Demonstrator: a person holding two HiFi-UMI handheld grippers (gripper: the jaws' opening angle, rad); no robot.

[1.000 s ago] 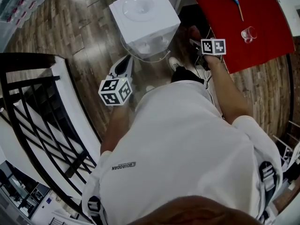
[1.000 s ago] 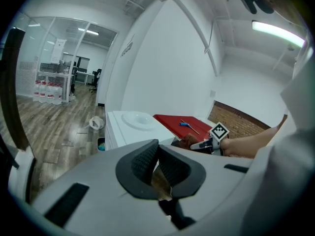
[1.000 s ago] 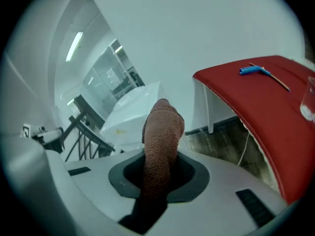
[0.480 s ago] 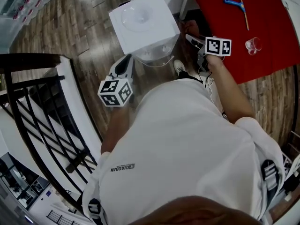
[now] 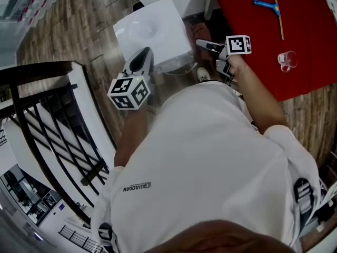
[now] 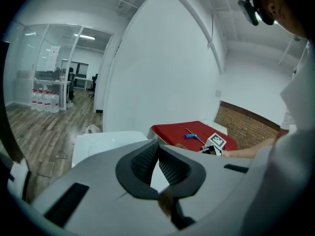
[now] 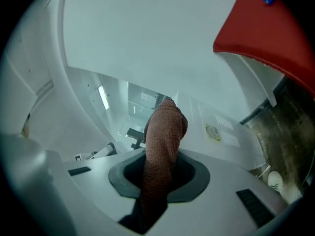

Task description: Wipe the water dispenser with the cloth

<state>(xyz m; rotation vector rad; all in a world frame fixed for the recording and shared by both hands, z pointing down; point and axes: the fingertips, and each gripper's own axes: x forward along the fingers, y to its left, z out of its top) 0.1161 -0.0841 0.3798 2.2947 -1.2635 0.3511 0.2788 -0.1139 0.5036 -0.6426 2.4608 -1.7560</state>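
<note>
We are bringing our right tongs (image 5: pixel 201 44), clamped on the brown cloth (image 7: pixel 165 132), away from the red surface (image 5: pixel 253 36) and up to the water dispenser (image 5: pixel 152 28) side, so wiping looks about to begin. Our left tongs (image 5: pixel 141 62), closed and empty, are lifting over its top.

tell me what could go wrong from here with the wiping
1. The cloth is bunched narrow in the right gripper, so its hard jaws might scrape the water dispenser instead of the cloth wiping it.
2. The right gripper sits in the gap beside the red table and could knock its edge.
</note>
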